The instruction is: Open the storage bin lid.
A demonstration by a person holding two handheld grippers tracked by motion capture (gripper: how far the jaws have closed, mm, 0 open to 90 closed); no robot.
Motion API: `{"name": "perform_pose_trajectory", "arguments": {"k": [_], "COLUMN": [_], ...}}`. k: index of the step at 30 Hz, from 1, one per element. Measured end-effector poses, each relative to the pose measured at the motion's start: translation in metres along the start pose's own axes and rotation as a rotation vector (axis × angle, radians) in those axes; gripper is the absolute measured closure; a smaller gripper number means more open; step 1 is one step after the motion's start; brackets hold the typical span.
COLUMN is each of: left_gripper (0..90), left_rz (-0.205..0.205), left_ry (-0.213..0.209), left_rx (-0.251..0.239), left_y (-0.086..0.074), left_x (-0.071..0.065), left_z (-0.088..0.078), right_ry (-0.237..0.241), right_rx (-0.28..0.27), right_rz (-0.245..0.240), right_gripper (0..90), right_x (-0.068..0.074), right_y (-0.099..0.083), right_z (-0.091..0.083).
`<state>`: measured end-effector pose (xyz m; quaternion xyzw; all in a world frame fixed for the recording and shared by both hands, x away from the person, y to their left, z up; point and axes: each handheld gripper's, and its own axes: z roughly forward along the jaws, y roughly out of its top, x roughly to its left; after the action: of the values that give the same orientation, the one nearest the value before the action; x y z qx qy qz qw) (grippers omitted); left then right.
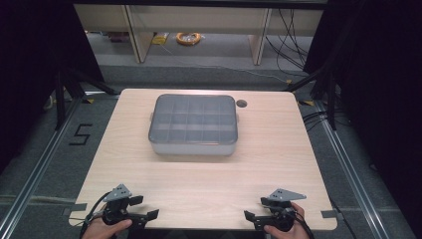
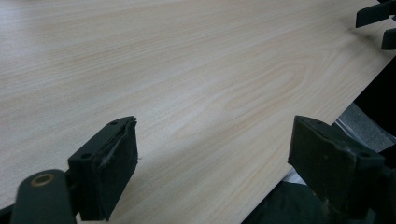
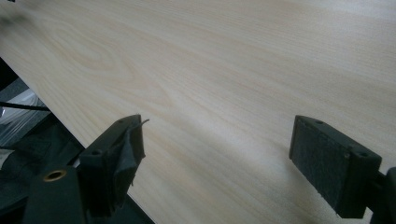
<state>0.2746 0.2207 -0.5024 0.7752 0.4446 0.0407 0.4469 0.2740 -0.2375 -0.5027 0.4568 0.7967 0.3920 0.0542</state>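
- While both your left claw (image 1: pixel 149 215) and right claw (image 1: pixel 250 217) sit spread and empty, the lidded compartment box (image 1: pixel 193 124) lies straight ahead, midway between them.
- Its long axis runs crosswise on the table (image 1: pixel 209 179); neither hand is nearer.

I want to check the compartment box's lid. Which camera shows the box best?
The high view: the grey compartment box sits whole at mid-table, lid on, dividers visible through it. The two gripper views look across bare wood, with no box between their jaws.
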Motion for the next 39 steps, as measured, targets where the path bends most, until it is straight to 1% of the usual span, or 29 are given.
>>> {"name": "perform_pose_trajectory", "arguments": {"k": [1,2,3,4,6,8,9,10,11,13,16,18,21,22,24,25,26,27,29,30,31,32,33,34,35,36,37,38,39], "left_gripper": [15.1,15.1,15.0,15.0,15.0,15.0,15.0,15.0,15.1,15.0,15.1,15.0,15.0,15.1,15.0,15.1,15.1,15.0,15.0,15.1,15.1,15.1,15.1,15.1,15.0,15.1,15.0,15.1,15.0], "left_rz": [0.000,-0.001,0.000,0.000,-0.001,0.000,0.000,-0.001,0.000,-0.001,-0.003,-0.018,-0.029,-0.043,-0.045,-0.045,-0.048,-0.047,-0.049,-0.066,-0.066,-0.066,-0.061,-0.054,-0.064,-0.064,-0.057,-0.057,-0.059], "left_ry": [0.000,0.000,0.000,0.000,0.001,-0.001,-0.001,0.002,0.003,0.006,0.006,0.000,-0.004,-0.014,-0.014,-0.014,-0.016,-0.003,0.004,-0.003,-0.003,-0.004,0.003,0.005,0.005,0.005,0.015,0.017,0.017], "left_rx": [0.000,0.000,0.004,0.005,0.000,-0.002,-0.002,-0.005,-0.003,-0.003,-0.009,-0.017,-0.021,-0.029,-0.034,-0.034,-0.041,-0.041,-0.038,-0.034,-0.034,-0.037,-0.040,-0.043,-0.047,-0.047,-0.049,-0.052,-0.057], "left_y": [0.000,0.000,0.000,0.000,0.000,0.000,0.000,0.000,0.000,0.001,0.001,0.002,0.003,0.004,0.006,0.006,0.007,0.008,0.007,0.008,0.008,0.009,0.010,0.010,0.012,0.012,0.014,0.015,0.017], "left_x": [0.000,-0.001,-0.001,-0.001,-0.001,0.000,0.000,0.000,0.000,0.000,0.001,0.001,0.002,0.002,0.003,0.003,0.004,0.006,0.007,0.009,0.009,0.009,0.009,0.010,0.011,0.011,0.012,0.013,0.014], "left_z": [0.000,0.000,0.000,0.000,0.000,0.000,0.000,0.000,0.000,-0.001,-0.001,-0.001,0.000,0.000,0.000,0.000,0.001,0.001,0.002,0.004,0.004,0.004,0.005,0.005,0.006,0.006,0.006,0.006,0.007], "right_ry": [0.008,0.008,-0.009,-0.005,0.003,0.011,-0.005,-0.004,-0.003,-0.004,0.004,0.020,0.019,0.037,0.068,0.068,0.081,0.099,0.097,0.087,0.092,0.100,0.103,0.088,0.082,0.091,0.082,0.073,0.083], "right_rx": [0.003,0.003,0.001,-0.006,-0.015,-0.009,-0.007,0.002,-0.003,-0.016,-0.042,-0.045,-0.039,-0.060,-0.066,-0.066,-0.085,-0.096,-0.109,-0.113,-0.130,-0.128,-0.133,-0.135,-0.142,-0.141,-0.150,-0.142,-0.130], "right_rz": [0.021,0.021,0.002,-0.007,0.000,0.010,-0.011,0.006,-0.019,-0.022,-0.008,0.000,0.002,0.015,0.036,0.036,0.050,0.063,0.060,0.053,0.051,0.104,0.100,0.058,0.052,0.072,0.052,0.054,0.103], "right_gripper": [18.8,18.8,18.8,18.8,18.9,19.2,19.3,19.3,19.4,19.6,20.1,20.7,20.7,20.6,20.5,20.5,19.8,19.3,19.0,18.0,17.7,17.7,17.7,17.6,17.7,17.7,17.7,17.8,17.7], "right_x": [0.001,0.001,0.001,0.000,0.000,0.001,-0.001,0.000,-0.003,-0.004,-0.004,-0.005,-0.005,-0.005,-0.006,-0.006,-0.008,-0.009,-0.010,-0.011,-0.014,-0.011,-0.013,-0.016,-0.017,-0.016,-0.018,-0.019,-0.016], "right_y": [0.000,0.000,0.000,0.000,0.000,0.000,0.000,0.001,0.001,0.001,0.002,0.002,0.003,0.004,0.006,0.006,0.008,0.009,0.010,0.014,0.015,0.016,0.018,0.021,0.023,0.025,0.027,0.028,0.030], "right_z": [0.000,0.000,0.000,0.000,0.001,0.001,0.002,0.001,0.001,0.001,0.001,0.001,0.001,0.002,0.004,0.004,0.005,0.006,0.007,0.007,0.009,0.008,0.010,0.009,0.011,0.011,0.011,0.013,0.013]}}
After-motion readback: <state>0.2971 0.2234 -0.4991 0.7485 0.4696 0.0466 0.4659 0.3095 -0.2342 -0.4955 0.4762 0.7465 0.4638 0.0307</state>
